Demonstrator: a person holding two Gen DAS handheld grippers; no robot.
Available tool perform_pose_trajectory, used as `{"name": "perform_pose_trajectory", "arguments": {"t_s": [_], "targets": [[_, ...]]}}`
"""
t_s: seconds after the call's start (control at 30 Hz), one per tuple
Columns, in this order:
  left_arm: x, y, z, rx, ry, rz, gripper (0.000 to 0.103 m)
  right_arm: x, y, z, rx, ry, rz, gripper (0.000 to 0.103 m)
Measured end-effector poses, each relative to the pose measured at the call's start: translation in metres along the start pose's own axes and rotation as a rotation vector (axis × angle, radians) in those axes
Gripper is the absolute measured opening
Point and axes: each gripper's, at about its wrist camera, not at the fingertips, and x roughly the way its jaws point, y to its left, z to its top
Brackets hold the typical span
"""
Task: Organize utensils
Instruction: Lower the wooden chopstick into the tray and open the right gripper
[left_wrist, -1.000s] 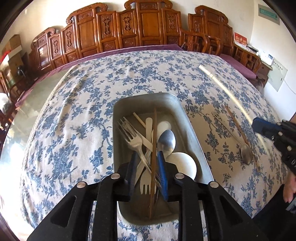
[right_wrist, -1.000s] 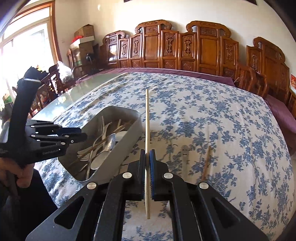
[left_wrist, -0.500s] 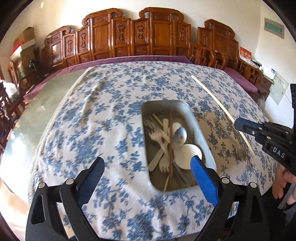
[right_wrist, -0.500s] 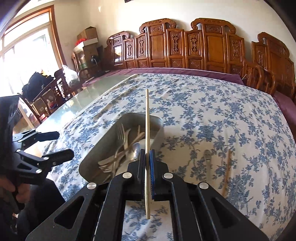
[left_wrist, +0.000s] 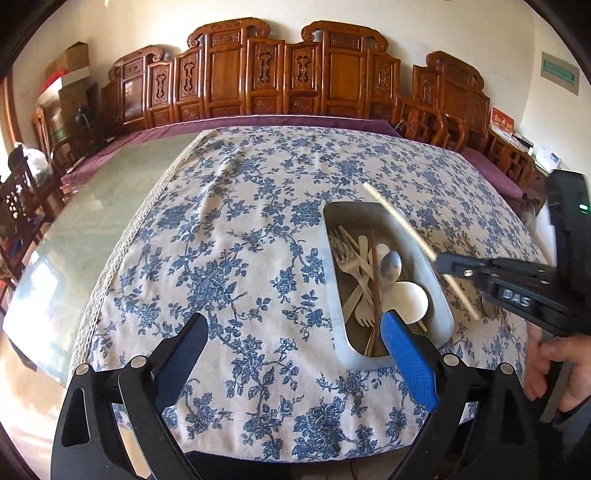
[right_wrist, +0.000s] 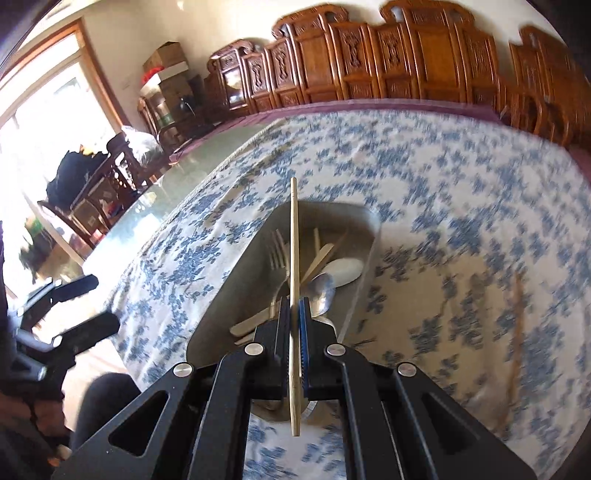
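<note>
In the left wrist view, the left gripper is seen spread wide with nothing between its jaws; just ahead to its right the metal tray holds forks, a metal spoon, a white spoon and a brown chopstick. Beyond the tray, items on the cloth are hidden behind the right gripper.

In the right wrist view, the right gripper is clamped on a pale chopstick, carried over the tray. To its right a brown chopstick on the tablecloth is blurred, so some sorting is judged to remain.
</note>
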Motion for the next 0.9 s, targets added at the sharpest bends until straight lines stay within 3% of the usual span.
{"name": "perform_pose_trajectory", "arguments": {"t_s": [0.23,0.57,0.8,0.9], "targets": [[-0.004,0.006,-0.003,-0.008,0.002,-0.001,0.091,0.036,0.011,0.002,0.037,0.058,-0.010,0.006],[-0.004,0.006,-0.006,-0.008,0.007,-0.006,0.091,0.052,0.018,0.001,0.012,0.086,-0.080,0.006],[-0.005,0.002,-0.007,-0.016,-0.005,-0.003,0.091,0.042,0.018,0.000,-0.029,0.050,-0.092,0.008],[-0.004,-0.001,-0.006,-0.016,-0.004,-0.008,0.091,0.018,0.010,0.000,-0.048,-0.008,-0.093,0.008]]}}
